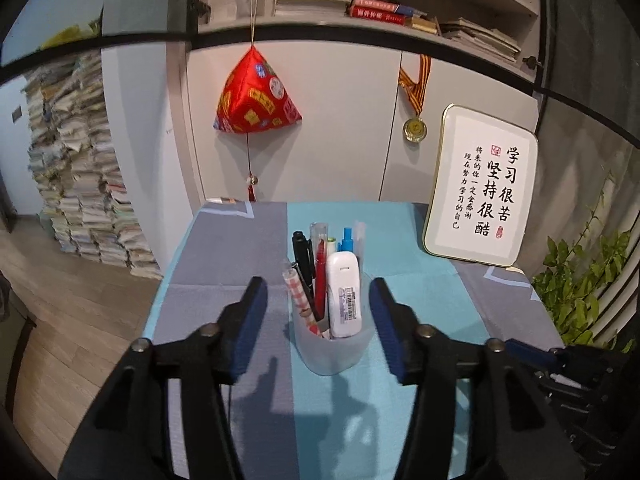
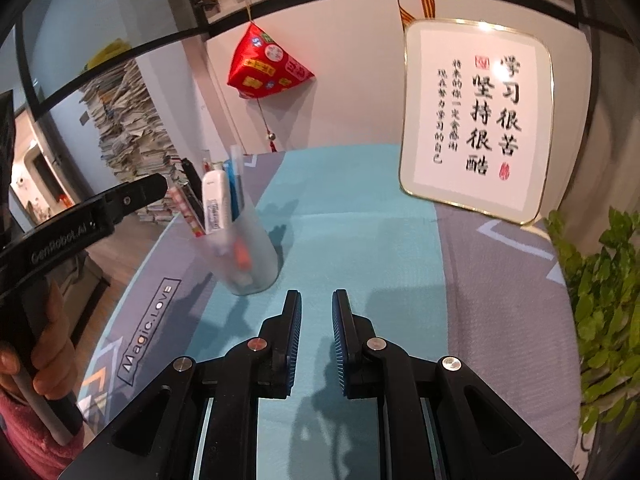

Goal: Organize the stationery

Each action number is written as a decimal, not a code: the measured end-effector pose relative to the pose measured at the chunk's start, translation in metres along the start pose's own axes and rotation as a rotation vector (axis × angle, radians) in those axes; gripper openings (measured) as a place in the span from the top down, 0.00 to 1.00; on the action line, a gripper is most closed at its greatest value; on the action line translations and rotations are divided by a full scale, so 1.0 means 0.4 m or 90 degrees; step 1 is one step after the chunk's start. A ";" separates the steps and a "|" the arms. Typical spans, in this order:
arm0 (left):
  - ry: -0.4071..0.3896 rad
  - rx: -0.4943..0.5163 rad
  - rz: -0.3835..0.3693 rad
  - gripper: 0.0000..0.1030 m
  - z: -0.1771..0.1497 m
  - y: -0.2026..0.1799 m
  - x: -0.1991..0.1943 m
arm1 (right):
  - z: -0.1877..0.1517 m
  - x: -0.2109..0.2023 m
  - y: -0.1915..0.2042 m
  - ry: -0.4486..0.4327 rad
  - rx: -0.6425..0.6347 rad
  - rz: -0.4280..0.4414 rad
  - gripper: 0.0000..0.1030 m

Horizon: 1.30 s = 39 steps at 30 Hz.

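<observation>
The frosted translucent plastic pen cup [image 1: 334, 344] stands upright on the blue and grey table mat [image 1: 224, 280], and it is full of stationery: a white correction tape case with a barcode label [image 1: 343, 294], a red pen [image 1: 320, 276], a black pen [image 1: 303, 254], a blue capped pen [image 1: 346, 240] and a pink checked pen [image 1: 298, 300]. The left gripper [image 1: 318, 292] has its fingers spread wide, one on each side of the cup, and neither blue pad [image 1: 256, 300] touches its wall (a gap shows on both sides). The right gripper [image 2: 316, 320] is over bare mat with only a narrow gap between its fingers, holding nothing; the cup stands to its left and further forward, apart from it. A white framed calligraphy board [image 2: 476, 116] leans at the back.
</observation>
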<state>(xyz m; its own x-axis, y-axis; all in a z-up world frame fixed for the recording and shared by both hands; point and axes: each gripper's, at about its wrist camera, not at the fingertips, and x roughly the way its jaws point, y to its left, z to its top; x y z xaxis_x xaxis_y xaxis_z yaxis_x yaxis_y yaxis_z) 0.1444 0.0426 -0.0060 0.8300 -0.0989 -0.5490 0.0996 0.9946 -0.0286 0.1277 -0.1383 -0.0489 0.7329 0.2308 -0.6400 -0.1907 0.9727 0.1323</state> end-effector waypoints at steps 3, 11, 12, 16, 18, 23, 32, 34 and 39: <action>-0.018 0.009 0.002 0.49 -0.006 -0.005 -0.030 | 0.000 -0.022 0.016 -0.012 -0.012 -0.012 0.86; -0.061 0.002 0.002 0.40 -0.018 -0.004 -0.114 | 0.008 -0.112 0.058 -0.061 -0.036 -0.044 0.84; -0.066 0.002 0.003 0.38 -0.019 -0.007 -0.122 | 0.008 -0.123 0.062 -0.065 -0.037 -0.047 0.81; -0.088 0.007 0.002 0.28 -0.028 -0.024 -0.172 | 0.002 -0.183 0.077 -0.098 -0.039 -0.061 0.62; -0.103 0.018 0.011 0.26 -0.035 -0.037 -0.199 | -0.002 -0.225 0.087 -0.121 -0.039 -0.073 0.57; -0.127 0.030 0.013 0.21 -0.050 -0.061 -0.269 | -0.014 -0.318 0.107 -0.166 -0.035 -0.094 0.44; -0.184 0.031 0.016 0.03 -0.088 -0.089 -0.402 | -0.071 -0.483 0.142 -0.241 -0.032 -0.111 0.32; -0.192 0.030 0.015 0.02 -0.093 -0.094 -0.426 | -0.082 -0.505 0.147 -0.248 -0.031 -0.112 0.32; -0.206 0.027 0.016 0.01 -0.099 -0.104 -0.472 | -0.105 -0.562 0.150 -0.273 -0.017 -0.110 0.32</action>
<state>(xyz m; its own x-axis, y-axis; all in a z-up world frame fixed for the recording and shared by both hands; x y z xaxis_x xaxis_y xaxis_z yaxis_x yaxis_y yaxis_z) -0.0380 0.0211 0.0658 0.9630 -0.0865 -0.2552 0.0948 0.9953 0.0201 -0.0758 -0.1326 0.0712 0.9585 0.0597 -0.2787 -0.0538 0.9981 0.0285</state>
